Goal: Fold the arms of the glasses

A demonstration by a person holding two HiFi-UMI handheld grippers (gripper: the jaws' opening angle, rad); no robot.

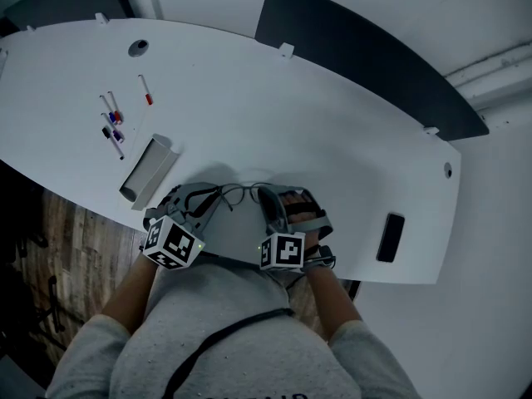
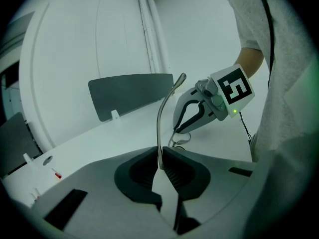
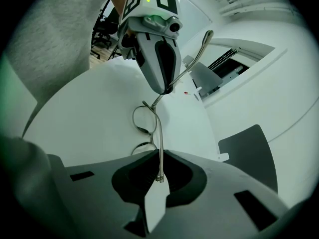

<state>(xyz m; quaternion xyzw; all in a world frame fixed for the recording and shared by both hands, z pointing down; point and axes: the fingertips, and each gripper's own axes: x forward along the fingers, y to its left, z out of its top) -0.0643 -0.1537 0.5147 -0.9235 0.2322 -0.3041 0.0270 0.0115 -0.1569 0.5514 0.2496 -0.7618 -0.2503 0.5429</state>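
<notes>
We hold the glasses (image 3: 145, 121) between our two claws at the near edge of the worktop (image 1: 249, 98). The left claw (image 2: 160, 166) is clamped on one arm, and the right claw (image 3: 159, 176) on the other arm's end.

A pair of thin, silver-grey metal wire glasses (image 1: 243, 191) with two round lens rims is held over the near edge of a white table (image 1: 332, 123). One slender arm (image 3: 160, 148) is pinched near its end in the right gripper (image 3: 160, 176) and runs straight away to the rims. The other arm (image 2: 160, 128) is clamped in the left gripper (image 2: 162, 168), with its curved ear tip rising free. Both arms are swung out, unfolded (whether the rims touch the table cannot be told).
</notes>
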